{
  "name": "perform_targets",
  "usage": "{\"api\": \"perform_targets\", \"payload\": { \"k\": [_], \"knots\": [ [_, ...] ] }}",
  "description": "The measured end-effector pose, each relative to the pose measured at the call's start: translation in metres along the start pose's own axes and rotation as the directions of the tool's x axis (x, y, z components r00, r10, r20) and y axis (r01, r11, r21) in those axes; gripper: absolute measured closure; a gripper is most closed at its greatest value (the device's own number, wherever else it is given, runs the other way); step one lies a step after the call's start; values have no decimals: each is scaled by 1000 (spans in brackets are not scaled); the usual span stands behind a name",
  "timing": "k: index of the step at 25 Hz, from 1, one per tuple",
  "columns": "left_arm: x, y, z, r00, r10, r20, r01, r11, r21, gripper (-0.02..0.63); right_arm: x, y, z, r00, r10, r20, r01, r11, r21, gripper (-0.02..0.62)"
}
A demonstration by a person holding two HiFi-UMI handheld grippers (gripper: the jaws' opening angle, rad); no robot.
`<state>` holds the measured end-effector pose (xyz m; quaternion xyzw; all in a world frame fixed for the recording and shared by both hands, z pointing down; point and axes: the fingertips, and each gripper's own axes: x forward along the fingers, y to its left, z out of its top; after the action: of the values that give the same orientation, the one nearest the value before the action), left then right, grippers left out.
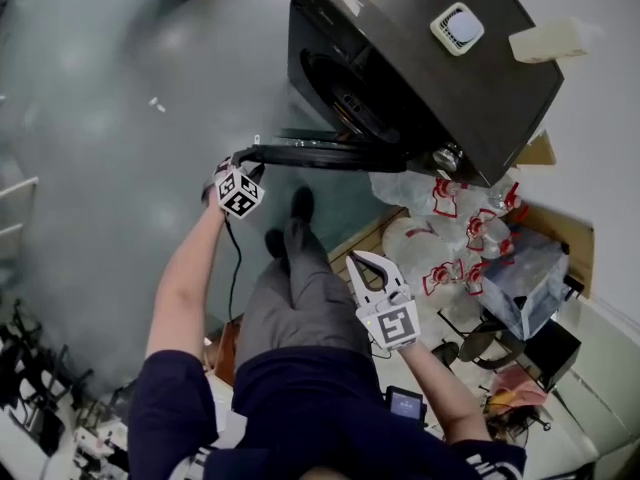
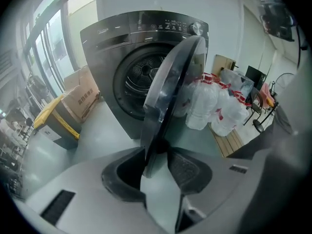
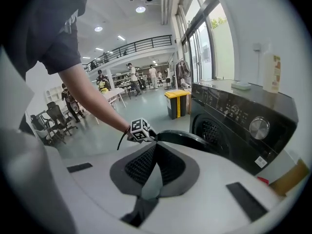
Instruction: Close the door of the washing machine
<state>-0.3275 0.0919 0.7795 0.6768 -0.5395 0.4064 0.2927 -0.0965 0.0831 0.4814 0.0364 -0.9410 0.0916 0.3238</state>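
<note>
The dark grey front-loading washing machine [image 1: 420, 58] [image 2: 107, 48] [image 3: 234, 111] stands with its round door [image 1: 320, 153] [image 2: 170, 82] [image 3: 185, 138] swung out, edge-on to me. My left gripper [image 1: 248, 161] [image 2: 157, 152] [image 3: 150, 135] is shut on the door's outer edge, with the rim between its pads. My right gripper [image 1: 358, 260] [image 3: 155, 147] hangs back from the machine, near the person's right leg. Its fingertips meet and hold nothing. The drum opening [image 2: 139, 74] is uncovered.
Bagged water bottles with red caps [image 1: 440, 228] [image 2: 214, 106] are piled on a wooden pallet right of the machine, behind the door. A cardboard box [image 2: 78, 94] sits at its left. On its top lie a white puck [image 1: 457, 28] and a bottle [image 1: 550, 40]. The person's legs [image 1: 300, 268] stand before the door.
</note>
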Motion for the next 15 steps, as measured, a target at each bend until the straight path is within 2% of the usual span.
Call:
{"api": "perform_targets", "payload": {
  "k": [4, 8, 12, 15],
  "knots": [
    [11, 25, 17, 999, -15, -35, 16, 1000, 23, 453, 13, -31, 8, 1000, 7, -5, -7, 999, 44, 575],
    [35, 38, 38, 998, -13, -61, 16, 999, 51, 449, 17, -64, -3, 1000, 15, -10, -15, 997, 76, 575],
    [38, 60, 48, 997, -12, -82, 18, 997, 73, 448, 19, -73, 0, 1000, 6, -8, -5, 997, 83, 575],
    [44, 88, 65, 997, -18, -81, 28, 991, 128, 448, 26, -82, 10, 1000, -26, -1, 26, 994, 106, 575]
  ]
}}
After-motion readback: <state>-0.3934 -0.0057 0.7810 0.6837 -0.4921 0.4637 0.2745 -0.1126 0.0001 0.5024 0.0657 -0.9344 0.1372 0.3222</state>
